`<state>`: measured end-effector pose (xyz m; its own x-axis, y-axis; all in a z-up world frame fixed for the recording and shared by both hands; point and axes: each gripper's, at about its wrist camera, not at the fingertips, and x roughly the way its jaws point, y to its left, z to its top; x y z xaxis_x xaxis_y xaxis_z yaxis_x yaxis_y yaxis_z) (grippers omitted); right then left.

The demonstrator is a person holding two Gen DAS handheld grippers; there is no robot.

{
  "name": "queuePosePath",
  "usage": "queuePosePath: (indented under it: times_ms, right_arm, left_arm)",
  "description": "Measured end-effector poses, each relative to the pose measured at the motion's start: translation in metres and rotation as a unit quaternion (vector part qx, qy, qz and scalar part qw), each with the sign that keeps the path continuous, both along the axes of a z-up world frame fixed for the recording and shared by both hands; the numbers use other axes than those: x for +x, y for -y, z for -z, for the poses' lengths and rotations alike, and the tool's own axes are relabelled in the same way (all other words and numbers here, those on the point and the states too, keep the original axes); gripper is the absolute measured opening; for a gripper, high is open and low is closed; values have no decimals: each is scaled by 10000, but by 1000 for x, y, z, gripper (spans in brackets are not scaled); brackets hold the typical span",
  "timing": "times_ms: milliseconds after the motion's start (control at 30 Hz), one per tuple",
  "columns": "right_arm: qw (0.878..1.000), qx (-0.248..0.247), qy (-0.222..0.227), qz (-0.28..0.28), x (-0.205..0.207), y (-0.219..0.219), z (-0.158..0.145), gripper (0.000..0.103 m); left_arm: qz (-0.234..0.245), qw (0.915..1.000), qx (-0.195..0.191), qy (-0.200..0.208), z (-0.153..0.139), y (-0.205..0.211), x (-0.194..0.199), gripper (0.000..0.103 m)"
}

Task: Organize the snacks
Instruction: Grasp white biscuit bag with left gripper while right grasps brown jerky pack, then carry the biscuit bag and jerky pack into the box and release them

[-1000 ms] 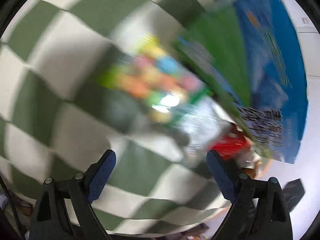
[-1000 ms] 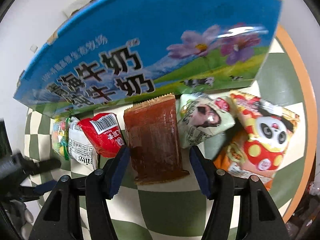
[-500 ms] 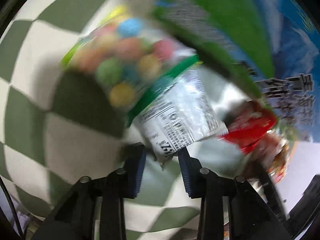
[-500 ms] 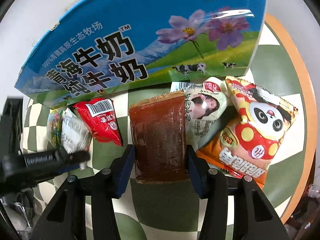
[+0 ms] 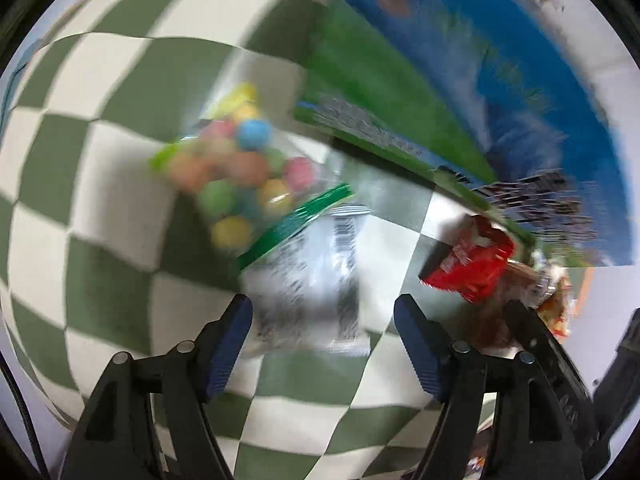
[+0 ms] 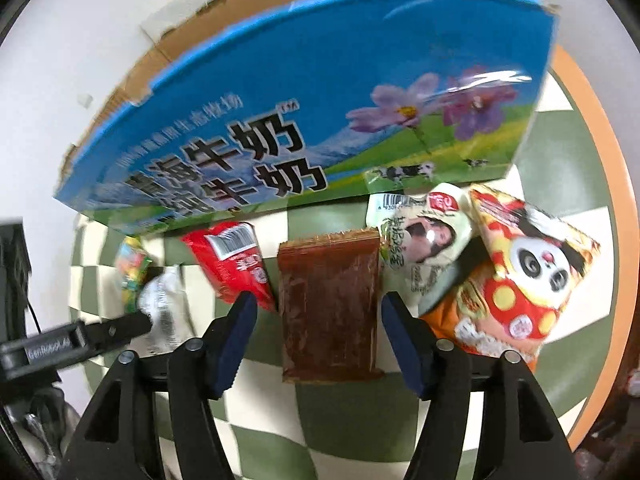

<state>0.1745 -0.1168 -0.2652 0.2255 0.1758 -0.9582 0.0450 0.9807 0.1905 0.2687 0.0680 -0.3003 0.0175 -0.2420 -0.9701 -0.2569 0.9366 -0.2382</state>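
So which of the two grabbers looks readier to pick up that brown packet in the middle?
The right gripper, probably. The brown packet lies between its open jaws, which have just been opening and aren't pressing it. The left gripper straddles the candy bag at the far end of the row, its jaws also just opened.

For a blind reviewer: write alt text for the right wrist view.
The right tongs stand open around a brown snack packet lying on a green-and-white checkered tablecloth. A red packet, a pale green packet and a panda bag flank it before a blue milk carton box.
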Motion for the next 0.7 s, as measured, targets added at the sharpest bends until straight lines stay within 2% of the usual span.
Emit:
queuePosePath:
  times_ms: [100, 133, 167, 200, 400, 533, 633, 700]
  right_arm:
    - [9994, -257, -155, -190, 1, -8, 14, 65]
    - [9991, -331, -121, -245, 1, -7, 13, 61]
    - [9988, -374, -73, -321, -2, -8, 12, 58]
    - [9986, -372, -64, -372, -6, -8, 12, 58]
    - [9973, -160, -401, -593, -50, -2, 14, 58]
    - [9951, 36, -717, -677, -79, -1, 21, 58]
    - [9944, 17, -793, -693, -90, -8, 29, 58]
    - [9948, 11, -798, -629, -91, -6, 31, 59]
  left_arm:
    - [358, 9980, 518, -50, 13, 18, 20, 71]
    - [409, 9977, 545, 12, 13, 19, 19, 71]
    - [472, 9970, 615, 85, 11, 21, 17, 67]
    - [553, 9960, 683, 142, 10, 25, 15, 57]
    - [1172, 9884, 952, 144, 13, 34, -40, 55]
    - [1250, 9898, 689, -29, 20, 40, -69, 55]
    - [1218, 9902, 676, -116, 31, 42, -63, 64]
    - [1040, 9927, 584, -160, 42, 40, -57, 65]
